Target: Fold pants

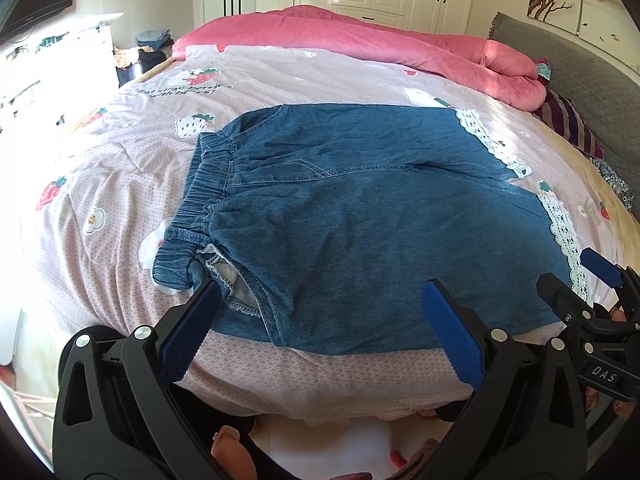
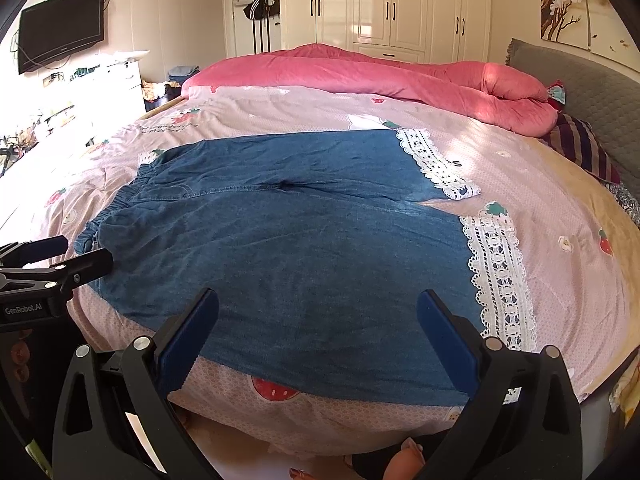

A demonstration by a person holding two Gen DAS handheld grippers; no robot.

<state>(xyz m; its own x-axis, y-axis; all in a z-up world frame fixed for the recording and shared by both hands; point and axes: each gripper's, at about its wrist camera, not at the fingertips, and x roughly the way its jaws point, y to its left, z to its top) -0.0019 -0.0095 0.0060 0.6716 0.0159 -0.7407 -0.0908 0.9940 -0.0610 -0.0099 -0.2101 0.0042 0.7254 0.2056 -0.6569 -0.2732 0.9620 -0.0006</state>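
From the left wrist, the left gripper (image 1: 322, 304) hovers low at the bed's (image 1: 120, 184) near edge, jaws wide and empty, aimed at the waistband side of the flat-lying pants (image 1: 360, 208). From the right wrist, the right gripper (image 2: 318, 312) is held level, equally wide and empty, over the near leg beside its lace hem (image 2: 496, 268).

Strong daylight from left; white dresser (image 1: 60, 64) and left bedsheet (image 2: 36, 184) blown out in both views. Sunlit patch on pink duvet (image 2: 504, 92). Glossy wardrobe doors (image 2: 372, 12) show glare. Heavy fisheye bulge, dark vignette at corners. Centre sharp.
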